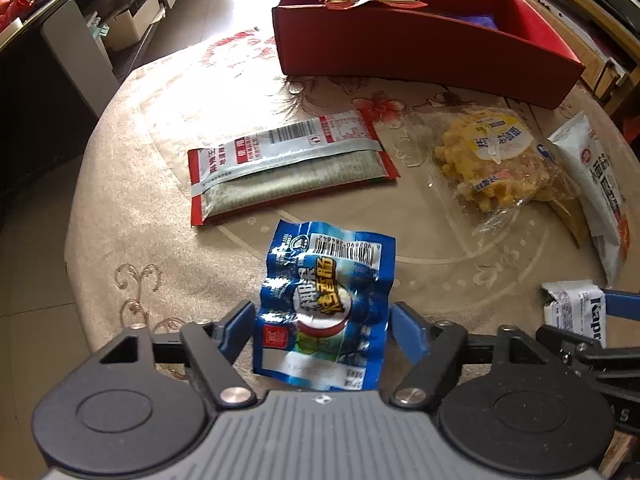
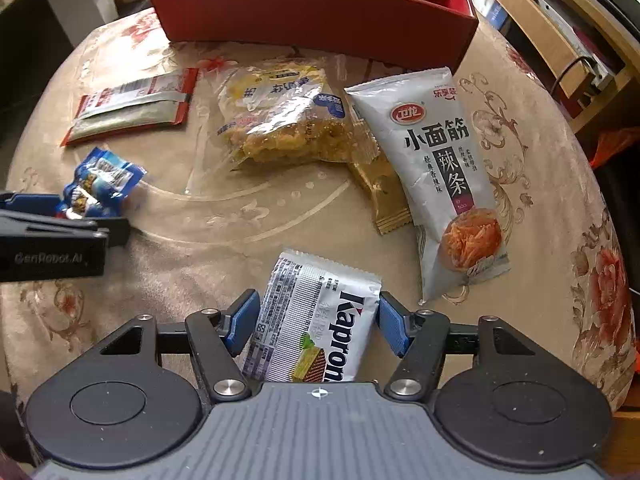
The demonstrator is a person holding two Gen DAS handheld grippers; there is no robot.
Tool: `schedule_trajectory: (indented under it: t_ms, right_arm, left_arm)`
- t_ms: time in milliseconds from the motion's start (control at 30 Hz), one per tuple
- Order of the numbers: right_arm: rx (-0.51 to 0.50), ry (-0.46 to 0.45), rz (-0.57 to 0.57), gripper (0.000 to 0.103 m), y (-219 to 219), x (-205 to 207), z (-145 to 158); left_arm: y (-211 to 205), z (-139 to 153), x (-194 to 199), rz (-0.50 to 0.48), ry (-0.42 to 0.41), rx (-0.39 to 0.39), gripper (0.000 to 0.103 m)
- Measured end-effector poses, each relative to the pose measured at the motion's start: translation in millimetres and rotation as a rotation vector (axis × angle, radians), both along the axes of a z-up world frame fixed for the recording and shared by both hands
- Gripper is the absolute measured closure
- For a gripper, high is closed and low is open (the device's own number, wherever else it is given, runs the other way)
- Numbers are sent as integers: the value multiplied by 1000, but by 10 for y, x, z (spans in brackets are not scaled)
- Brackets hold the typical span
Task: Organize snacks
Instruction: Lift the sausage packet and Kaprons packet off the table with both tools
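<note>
A crumpled blue snack packet lies on the table between the fingers of my left gripper, whose blue pads stand slightly off its edges, so it is open. The same blue packet shows at the left of the right wrist view, with the left gripper over it. My right gripper has both pads against the sides of a white Kapron wafer packet, shut on it. That wafer packet also appears at the right edge of the left wrist view. A red box holding a few snacks stands at the back.
On the floral tablecloth lie a red and silver flat packet, a clear bag of yellow pastry, a gold packet and a white spicy-strip packet. Shelving stands beyond the table's right edge.
</note>
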State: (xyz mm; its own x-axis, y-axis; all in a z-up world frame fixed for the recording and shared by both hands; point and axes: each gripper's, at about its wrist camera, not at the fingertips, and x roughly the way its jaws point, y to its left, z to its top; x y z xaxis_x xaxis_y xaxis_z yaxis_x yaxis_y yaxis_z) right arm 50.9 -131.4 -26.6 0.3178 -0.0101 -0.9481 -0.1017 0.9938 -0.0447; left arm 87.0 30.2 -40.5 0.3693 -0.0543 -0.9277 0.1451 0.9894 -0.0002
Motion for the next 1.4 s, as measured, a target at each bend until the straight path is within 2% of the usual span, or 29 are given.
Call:
schedule_trajectory:
  t_ms: [333,633,800,1233,1267,1300,1400]
  right_arm:
    - [13,-47,31,37,10,-47,117]
    - [27,-71,19,37,-55,-84,176]
    - [43,-96,11,38,-91,-66,244]
    - [80,-176,4,38,-75,36,479]
    - [82,-182,4,38,-72,46,496]
    - [84,-190,4,38,-72,60,518]
    - [99,-214,-2,38,-69,108,593]
  left_arm:
    - [-42,65,-65,4,-5,10,36]
    - [-91,149,-97,-6,-6,-39,36]
    - [-108,233,-104,-10,-24,-61,36]
    - [-227,459,-54,-15,-108,-52,36]
    - [-234,480,-48,-14,-114,-53,38]
    - [-241,506,-39,-14,-122,-53,54]
    - [-274,582,0,-15,-138,-66,54]
